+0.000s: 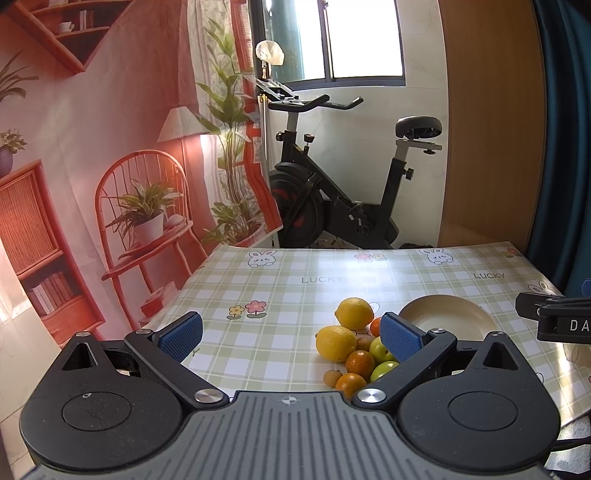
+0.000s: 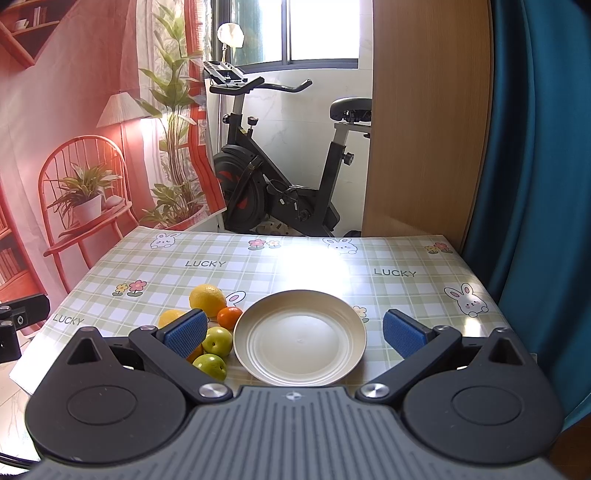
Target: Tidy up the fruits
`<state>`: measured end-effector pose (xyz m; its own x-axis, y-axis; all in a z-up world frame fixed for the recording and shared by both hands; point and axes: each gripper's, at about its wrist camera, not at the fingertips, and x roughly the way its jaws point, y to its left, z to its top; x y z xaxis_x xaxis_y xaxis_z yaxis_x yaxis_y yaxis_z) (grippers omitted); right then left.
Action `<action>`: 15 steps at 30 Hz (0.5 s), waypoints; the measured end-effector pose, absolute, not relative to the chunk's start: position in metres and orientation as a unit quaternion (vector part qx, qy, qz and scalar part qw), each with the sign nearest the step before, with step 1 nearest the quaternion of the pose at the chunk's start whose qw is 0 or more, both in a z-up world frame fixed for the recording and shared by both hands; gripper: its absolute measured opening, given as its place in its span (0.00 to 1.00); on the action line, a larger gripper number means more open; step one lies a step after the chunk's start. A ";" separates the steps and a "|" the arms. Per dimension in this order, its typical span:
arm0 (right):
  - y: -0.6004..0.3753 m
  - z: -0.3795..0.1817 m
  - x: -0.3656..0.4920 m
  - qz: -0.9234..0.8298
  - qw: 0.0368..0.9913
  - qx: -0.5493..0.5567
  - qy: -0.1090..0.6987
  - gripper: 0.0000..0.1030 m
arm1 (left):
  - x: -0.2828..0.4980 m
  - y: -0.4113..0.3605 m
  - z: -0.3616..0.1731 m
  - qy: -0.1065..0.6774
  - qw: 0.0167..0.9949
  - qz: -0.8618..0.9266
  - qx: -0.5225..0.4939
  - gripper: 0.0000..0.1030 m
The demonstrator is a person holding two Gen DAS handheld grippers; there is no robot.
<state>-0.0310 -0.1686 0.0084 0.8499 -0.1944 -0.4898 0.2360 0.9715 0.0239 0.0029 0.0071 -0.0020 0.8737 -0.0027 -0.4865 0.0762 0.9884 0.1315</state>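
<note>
Right tongs [image 2: 294, 333] pad hides lemon [image 2: 170, 318] & orange.

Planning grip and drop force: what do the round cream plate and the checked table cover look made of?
Round cream plate: probably plastic or melamine; matte, with faint moulded rings in its centre. Green-checked table cover: likely glossy vinyl; it mirrors the window glare and lies flat.

Bright daylight enters through the window [image 2: 321, 29] at the far side, which is blown out white. It throws a strong glare patch on the worktop [image 2: 317, 258] beyond the plate [image 2: 301, 341], washing out the check pattern. Both views are sharp at centre, with fisheye bending and dark vignetting at the corners.
</note>
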 end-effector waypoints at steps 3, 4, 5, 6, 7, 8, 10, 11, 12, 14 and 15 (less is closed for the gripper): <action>-0.168 0.008 -0.031 -0.112 0.961 0.041 0.250 1.00 | 0.002 0.008 -0.002 0.250 0.965 -0.020 0.073 1.00; -0.168 0.008 -0.031 -0.112 0.961 0.041 0.250 1.00 | 0.002 0.008 -0.002 0.250 0.965 -0.020 0.073 1.00; -0.168 0.008 -0.031 -0.112 0.961 0.041 0.250 1.00 | 0.002 0.008 -0.002 0.251 0.965 -0.019 0.072 1.00; -0.168 0.009 -0.031 -0.112 0.961 0.041 0.251 1.00 | 0.003 0.006 -0.002 0.251 0.965 -0.019 0.072 1.00; -0.168 0.009 -0.031 -0.112 0.961 0.042 0.251 1.00 | 0.003 0.006 -0.002 0.251 0.965 -0.019 0.071 1.00; -0.168 0.009 -0.030 -0.112 0.961 0.042 0.251 1.00 | 0.003 0.007 -0.002 0.252 0.965 -0.018 0.071 1.00; -0.168 0.010 -0.030 -0.112 0.961 0.042 0.251 1.00 | 0.004 0.006 -0.002 0.253 0.965 -0.018 0.070 1.00; -0.168 0.010 -0.030 -0.112 0.961 0.041 0.251 1.00 | 0.005 0.005 -0.002 0.253 0.965 -0.018 0.070 1.00; -0.168 0.010 -0.030 -0.112 0.961 0.041 0.251 1.00 | 0.005 0.005 -0.002 0.253 0.965 -0.018 0.070 1.00; -0.167 0.010 -0.030 -0.113 0.960 0.041 0.252 1.00 | 0.005 0.006 -0.002 0.253 0.965 -0.019 0.070 1.00; -0.169 0.007 -0.029 -0.112 0.960 0.041 0.252 1.00 | 0.005 0.005 -0.002 0.254 0.965 -0.020 0.070 1.00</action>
<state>-0.0293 -0.1685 0.0070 0.8478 -0.1934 -0.4937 0.2352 0.9717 0.0232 0.0052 0.0053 -0.0016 0.8705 -0.0037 -0.4921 0.0748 0.9893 0.1249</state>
